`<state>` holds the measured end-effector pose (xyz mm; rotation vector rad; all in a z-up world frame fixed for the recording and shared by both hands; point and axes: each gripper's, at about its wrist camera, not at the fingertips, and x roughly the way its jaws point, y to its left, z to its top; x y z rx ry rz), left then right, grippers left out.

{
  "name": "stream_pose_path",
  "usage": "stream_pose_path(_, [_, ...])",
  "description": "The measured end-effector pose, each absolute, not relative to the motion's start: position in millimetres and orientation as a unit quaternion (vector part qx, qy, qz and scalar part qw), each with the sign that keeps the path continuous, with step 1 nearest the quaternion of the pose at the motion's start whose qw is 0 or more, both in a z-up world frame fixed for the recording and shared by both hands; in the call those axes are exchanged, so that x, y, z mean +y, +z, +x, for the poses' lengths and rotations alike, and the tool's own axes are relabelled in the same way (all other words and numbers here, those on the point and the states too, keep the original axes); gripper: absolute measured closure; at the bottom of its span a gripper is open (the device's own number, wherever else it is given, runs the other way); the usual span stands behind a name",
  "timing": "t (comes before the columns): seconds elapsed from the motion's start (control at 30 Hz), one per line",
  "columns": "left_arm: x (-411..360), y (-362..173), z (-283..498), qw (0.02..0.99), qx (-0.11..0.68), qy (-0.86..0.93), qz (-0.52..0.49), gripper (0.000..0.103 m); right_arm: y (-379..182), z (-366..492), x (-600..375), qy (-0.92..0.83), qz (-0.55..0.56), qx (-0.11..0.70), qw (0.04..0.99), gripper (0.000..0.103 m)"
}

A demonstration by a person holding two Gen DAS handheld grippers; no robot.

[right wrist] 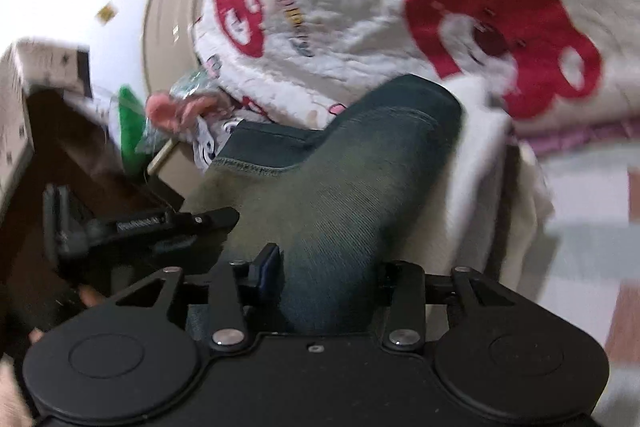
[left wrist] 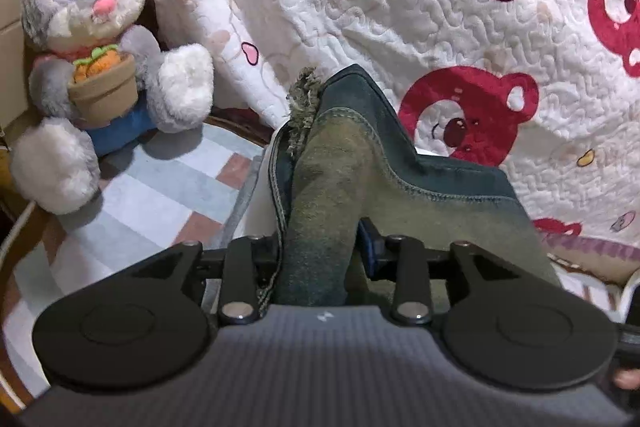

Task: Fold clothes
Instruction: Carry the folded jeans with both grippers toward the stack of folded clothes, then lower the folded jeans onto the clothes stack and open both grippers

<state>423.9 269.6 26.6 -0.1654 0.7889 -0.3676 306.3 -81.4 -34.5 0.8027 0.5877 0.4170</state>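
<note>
Both claws have denim between their fingers: the left claw [left wrist: 320, 259] grips a bunched fold of the jeans [left wrist: 340, 187], while the right claw [right wrist: 328, 271] looks loosened around another fold. The jeans hang over the bed, against the bear-print quilt [left wrist: 440, 27]. Thick, limp, fairly heavy denim; seams and hems offer the firmest hold.

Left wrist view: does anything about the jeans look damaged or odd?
Yes. The jeans have a ragged, frayed edge at the top of the bunched fold, threads sticking out. It may be a raw hem rather than a tear. The fabric sits between the left gripper fingers.
</note>
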Motion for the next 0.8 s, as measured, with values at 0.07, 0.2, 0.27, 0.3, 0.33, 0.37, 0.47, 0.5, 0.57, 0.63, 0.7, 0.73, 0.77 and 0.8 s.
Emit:
stream_pose_path(0.07, [269,29,423,0.906,0.372,-0.183,-0.083,0.072,-42,288,-80,0.222,0.412,0.293,0.833,0.048])
stream_pose_path(0.2, [274,36,430,0.893,0.392,-0.168,-0.142,0.074,-55,270,-70,0.260,0.415,0.295,0.820,0.047])
stream_pose_path(0.27, [264,46,431,0.898,0.396,-0.165,-0.100,0.074,-54,271,-70,0.272,0.394,0.295,0.827,0.050])
stream_pose_path(0.3, [257,50,430,0.901,0.395,-0.161,-0.075,0.074,-52,269,-71,0.279,0.402,0.291,0.822,0.055])
stream_pose_path(0.33, [253,51,432,0.902,0.399,-0.151,-0.060,0.073,-50,266,-73,0.286,0.415,0.284,0.816,0.056])
stream_pose_path(0.37, [249,52,433,0.903,0.402,-0.142,-0.045,0.070,-50,267,-73,0.296,0.426,0.292,0.803,0.057])
stream_pose_path(0.47, [245,48,436,0.898,0.425,-0.103,-0.047,0.059,-61,275,-73,0.321,0.463,0.332,0.756,0.058])
stream_pose_path(0.5, [245,47,436,0.897,0.428,-0.102,-0.048,0.058,-71,281,-75,0.324,0.480,0.351,0.736,0.061])
stream_pose_path(0.57, [245,50,435,0.898,0.425,-0.102,-0.044,0.058,-85,279,-75,0.301,0.489,0.359,0.736,0.062])
stream_pose_path(0.63, [245,55,433,0.901,0.420,-0.100,-0.042,0.058,-80,270,-67,0.295,0.456,0.344,0.766,0.063])
stream_pose_path(0.7, [251,73,423,0.918,0.383,-0.087,-0.049,0.058,-75,265,-61,0.289,0.437,0.341,0.780,0.062])
stream_pose_path(0.73, [254,83,416,0.928,0.360,-0.080,-0.054,0.056,-73,263,-60,0.287,0.432,0.340,0.785,0.062])
stream_pose_path(0.77, [257,93,408,0.937,0.335,-0.073,-0.060,0.050,-71,262,-58,0.285,0.426,0.339,0.789,0.062])
stream_pose_path(0.8, [258,102,400,0.945,0.314,-0.068,-0.063,0.049,-69,260,-57,0.283,0.420,0.338,0.793,0.059])
